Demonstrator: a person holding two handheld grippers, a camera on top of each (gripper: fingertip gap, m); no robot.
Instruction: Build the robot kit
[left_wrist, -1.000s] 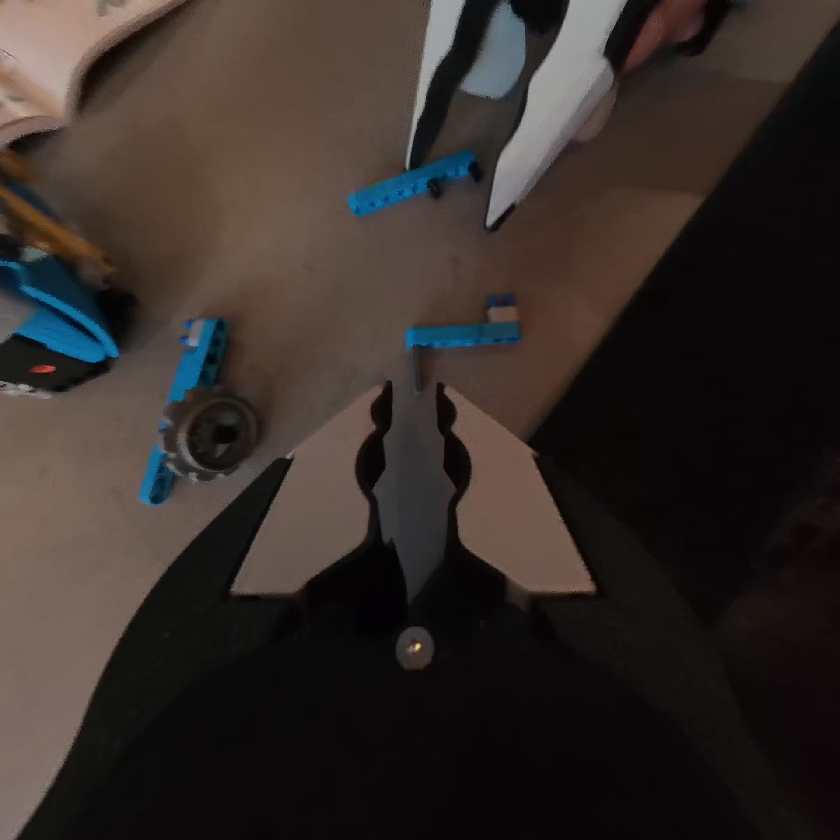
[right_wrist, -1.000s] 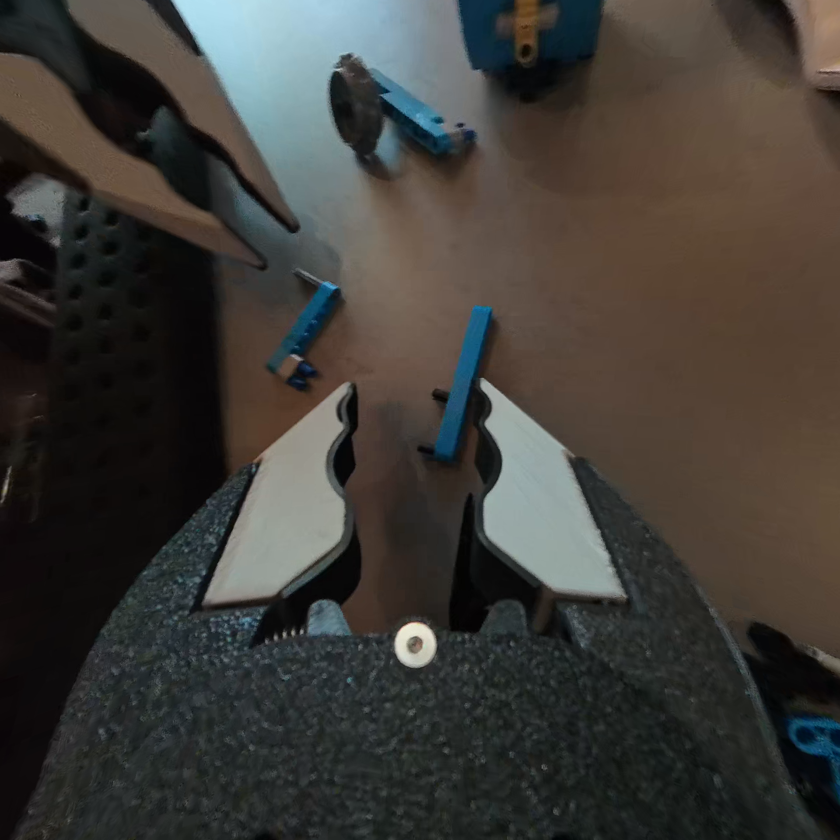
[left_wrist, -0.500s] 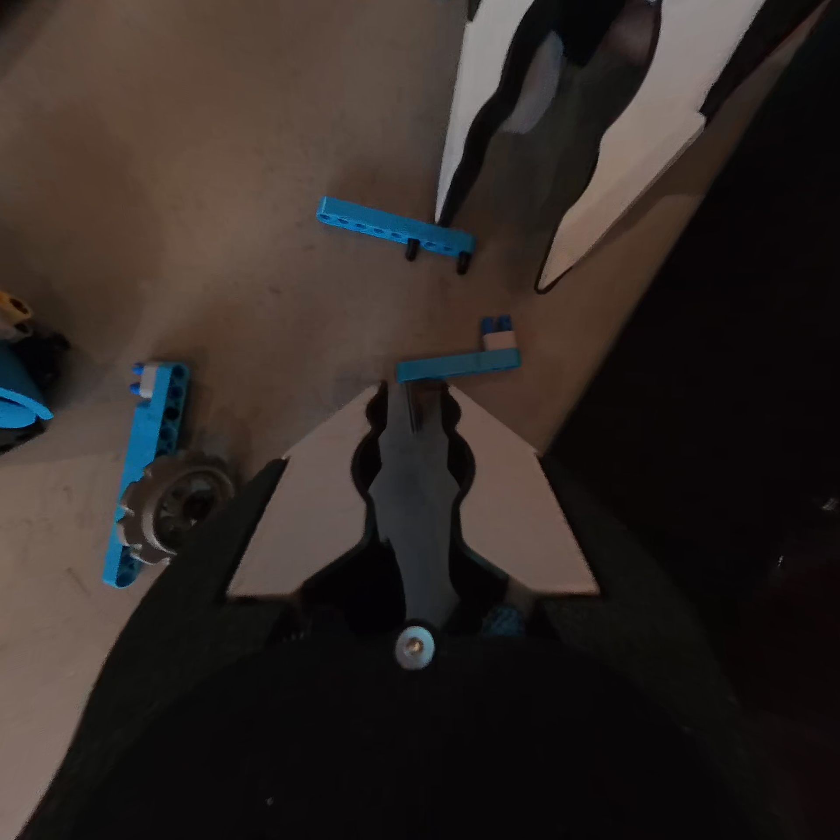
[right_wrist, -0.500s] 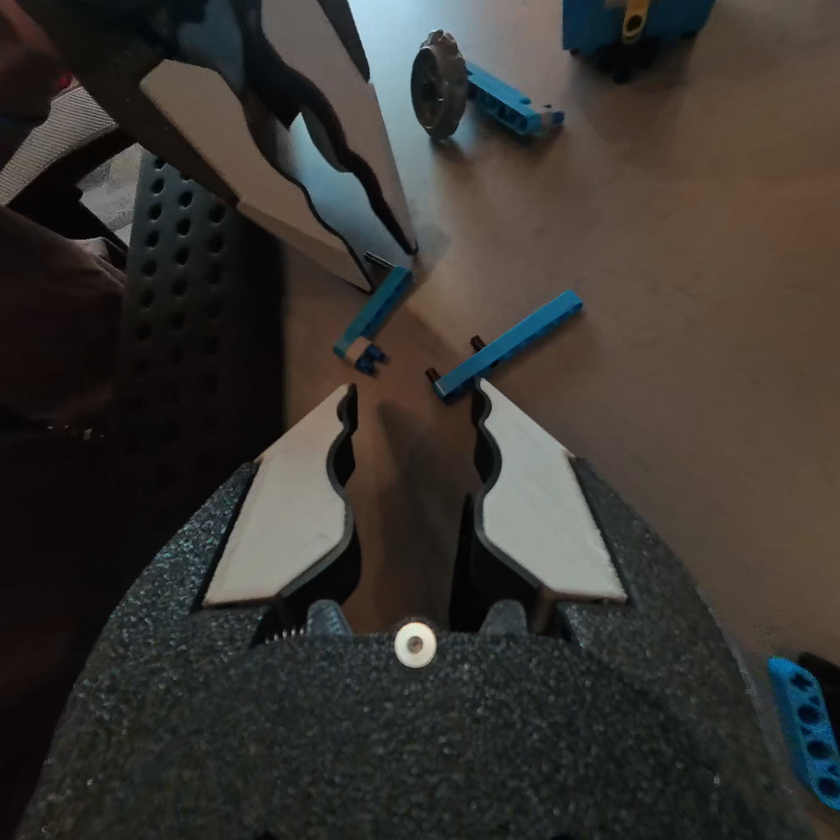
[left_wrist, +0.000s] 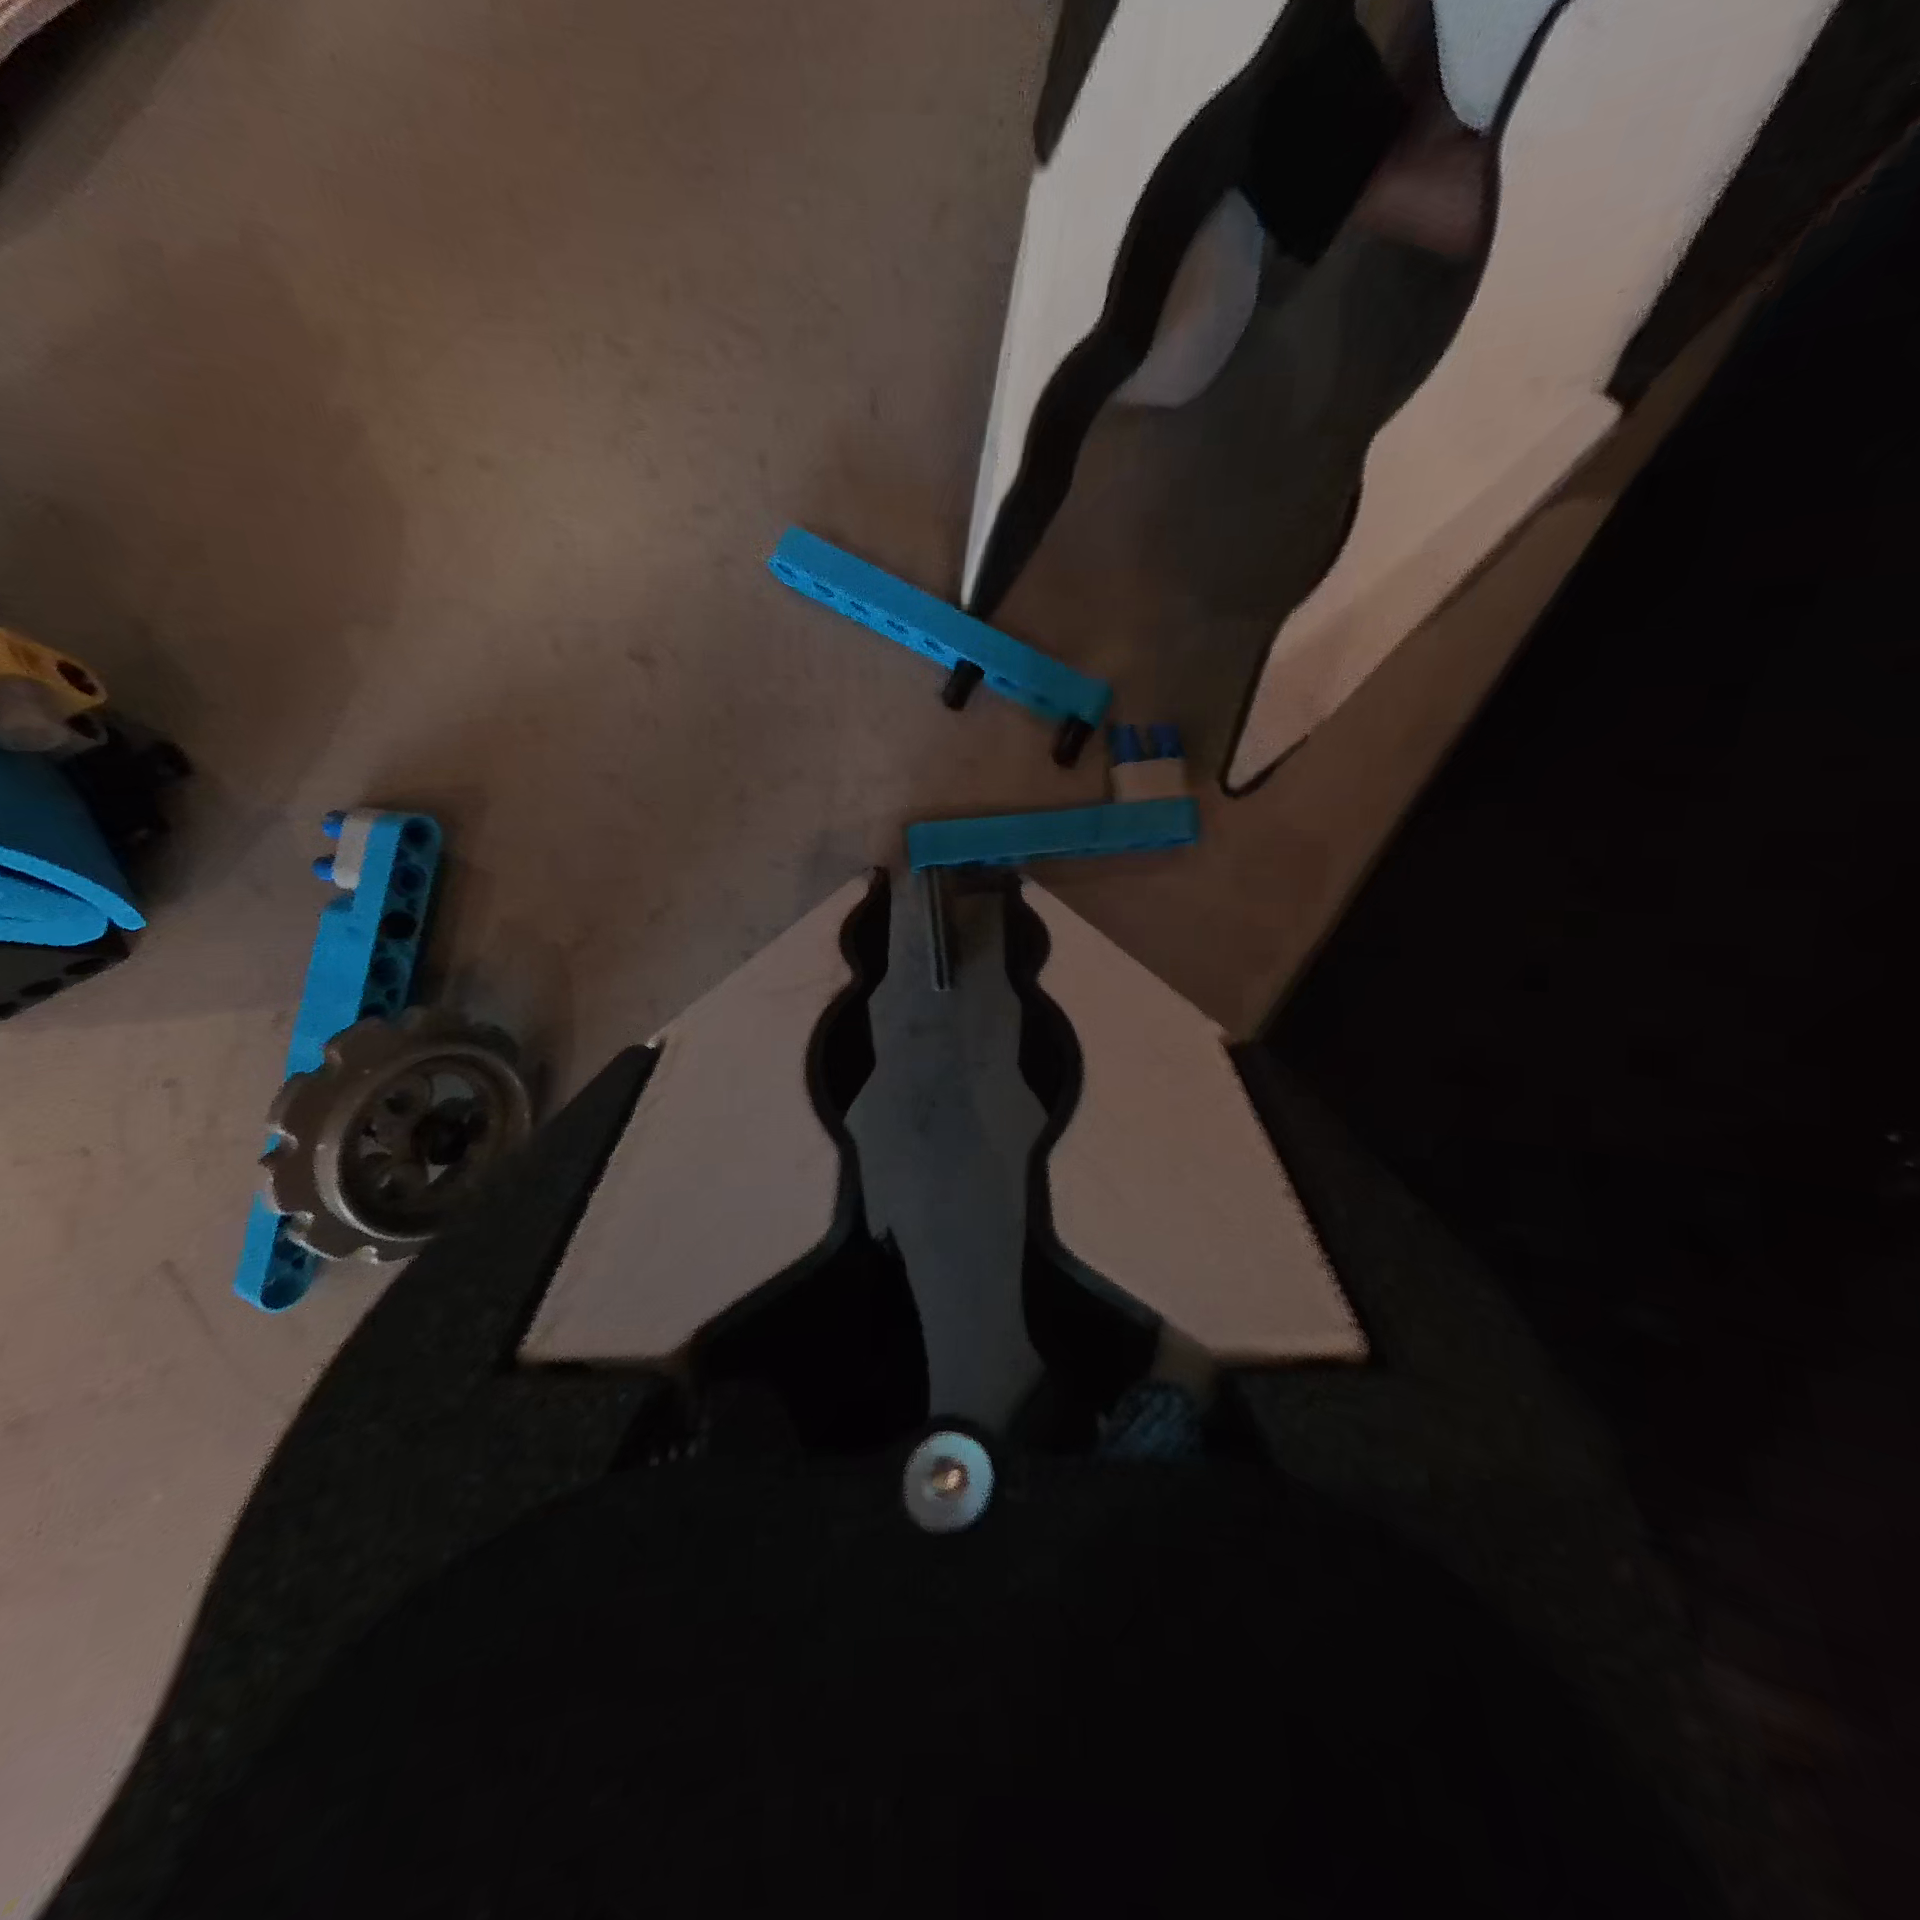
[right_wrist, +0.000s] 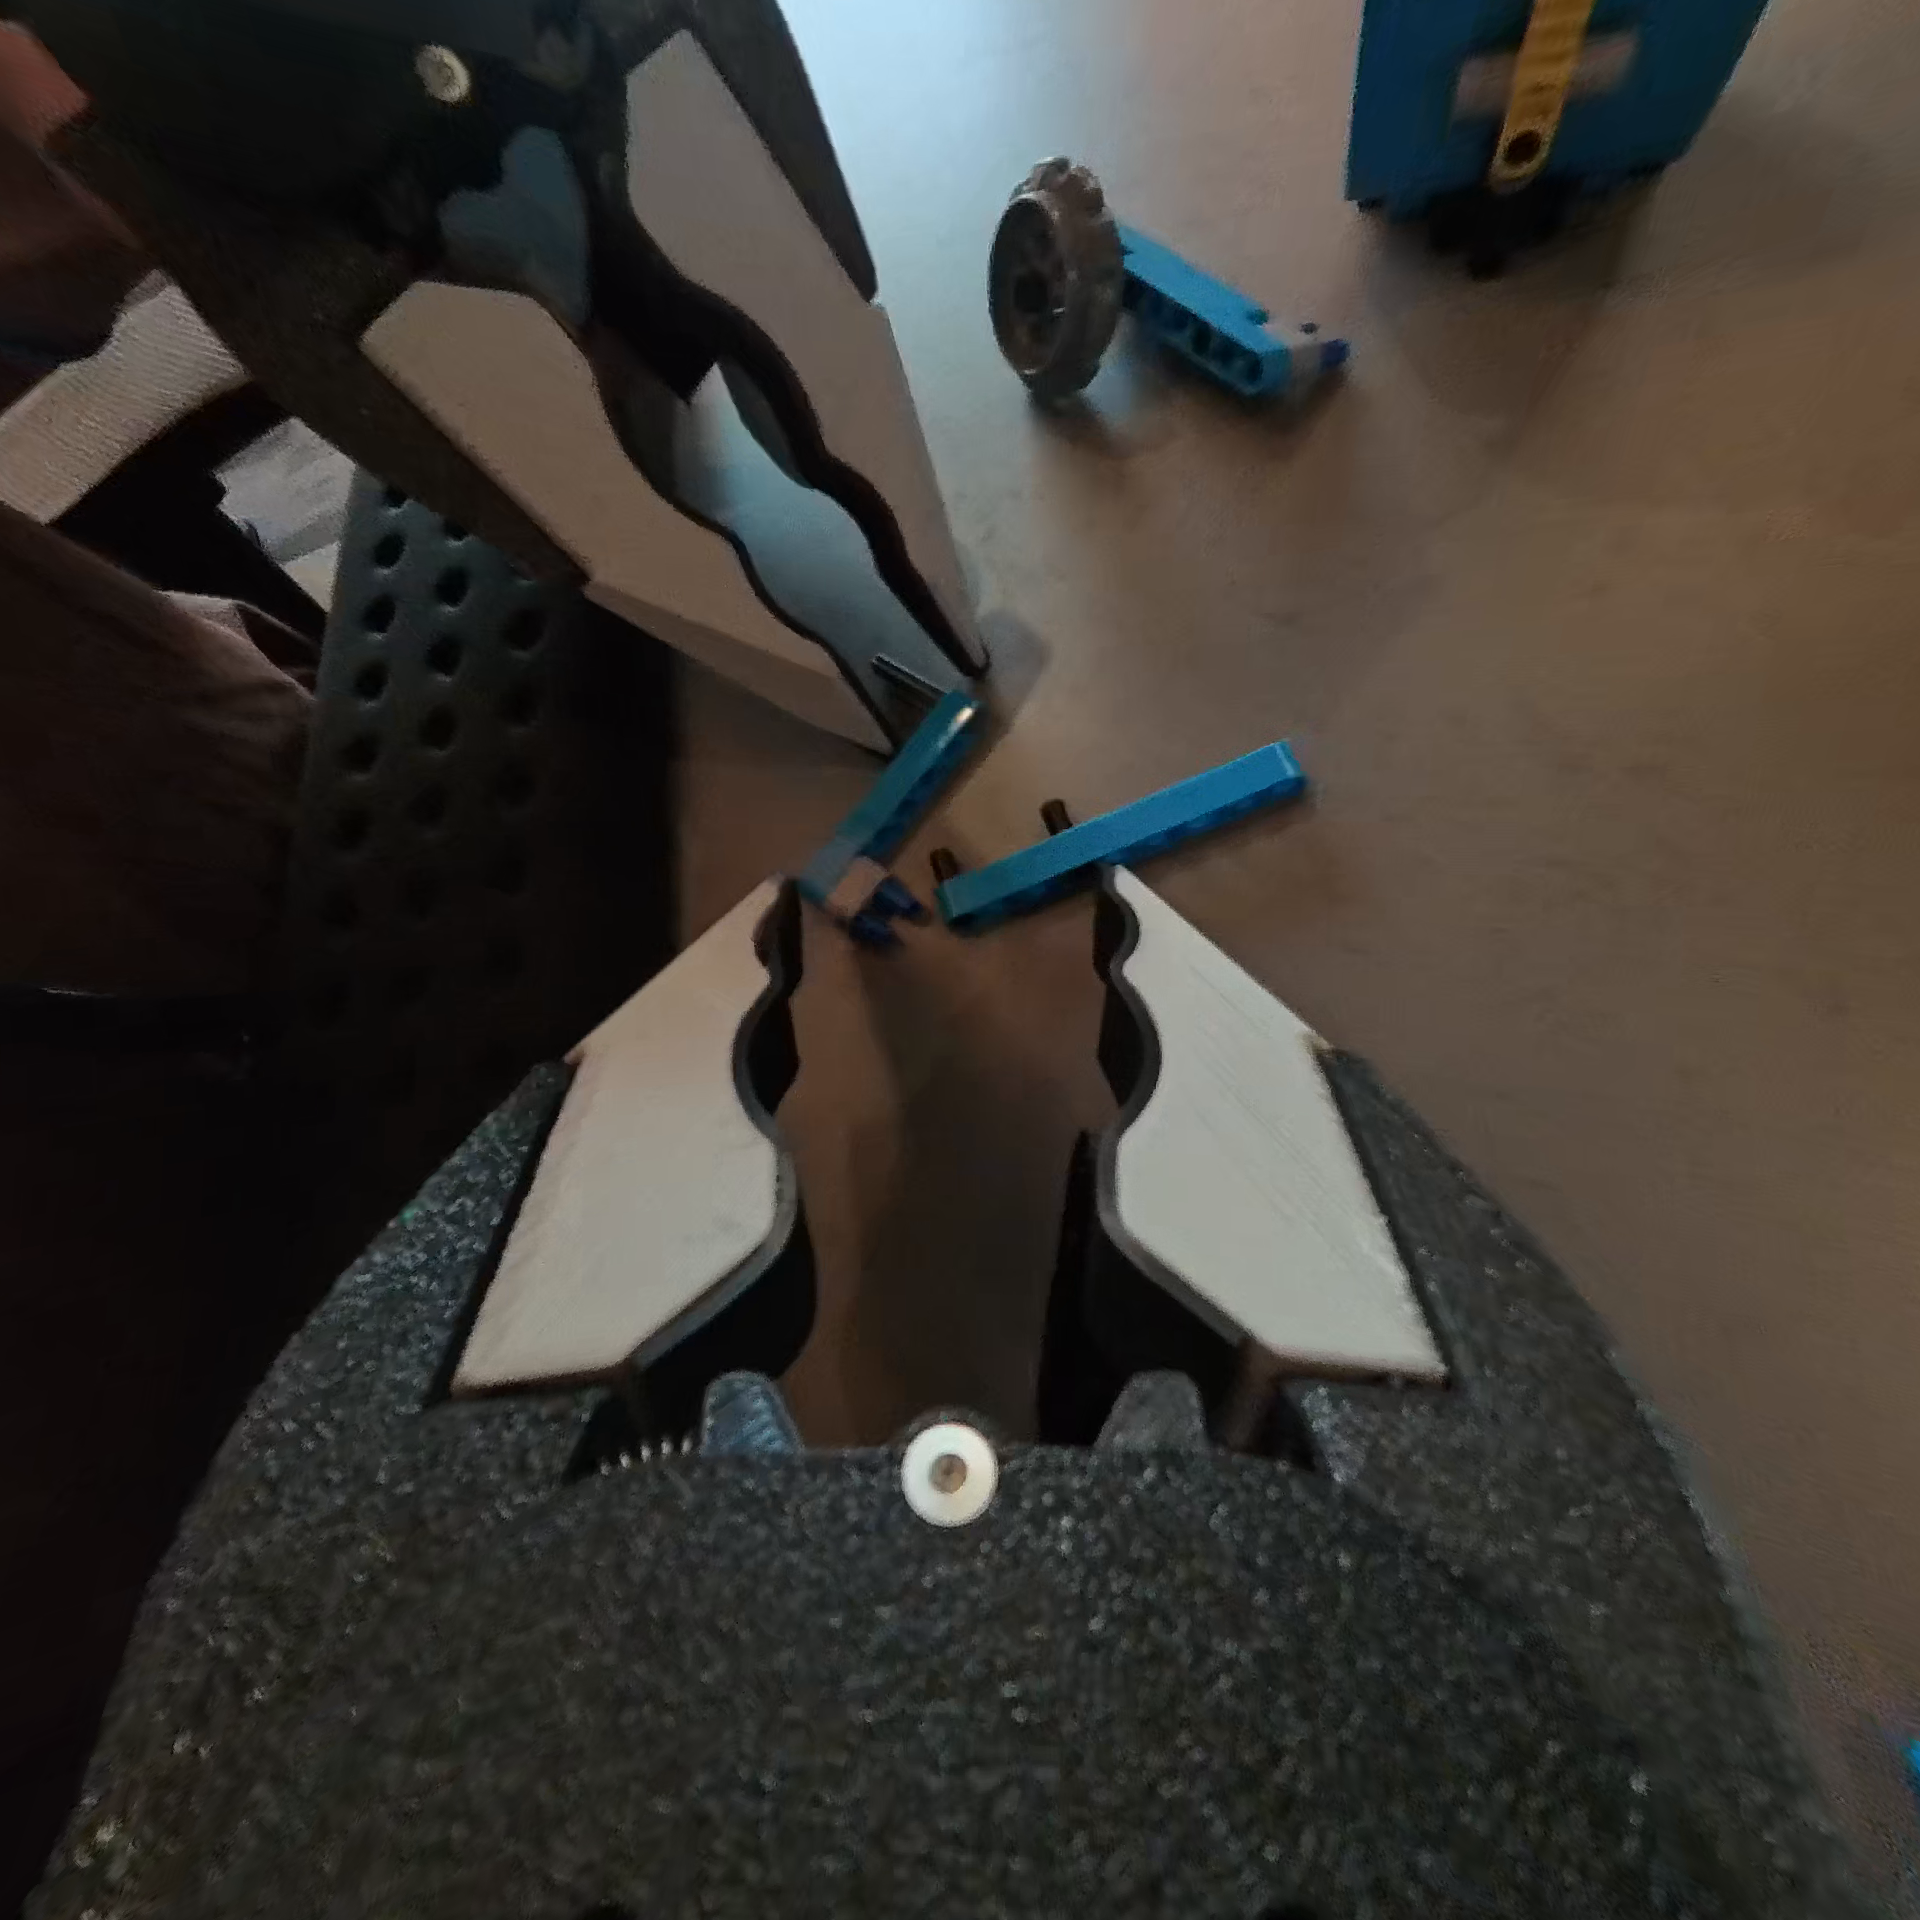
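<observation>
A short blue beam (left_wrist: 1049, 831) with a grey axle (left_wrist: 938, 930) at one end and a white-and-blue connector (left_wrist: 1143, 764) at the other lies near the table's edge. My left gripper (left_wrist: 948, 878) is narrowly open, with the axle between its tips and a gap on both sides. A long blue beam (right_wrist: 1122, 831) with two black pins lies against the right fingertip of my right gripper (right_wrist: 945, 883), which is open and empty. The short beam's connector end (right_wrist: 862, 904) lies by its left fingertip. The right gripper (left_wrist: 1101, 696) also shows at the top of the left wrist view.
A blue beam (left_wrist: 364, 956) with a grey toothed wheel (left_wrist: 400, 1138) lies to the left on the brown tabletop (left_wrist: 520, 416). A blue model with a yellow piece (right_wrist: 1538, 104) stands farther off. The table's edge (left_wrist: 1351, 883) runs close on the right, with a black perforated chair (right_wrist: 416, 675) beyond. Across from one pair of fingers to the other is roughly 4 centimeters.
The right gripper has swung the long beam round and brought its pinned end up to the short beam. The left gripper has moved in so the axle lies between its tips, slightly wider apart.
</observation>
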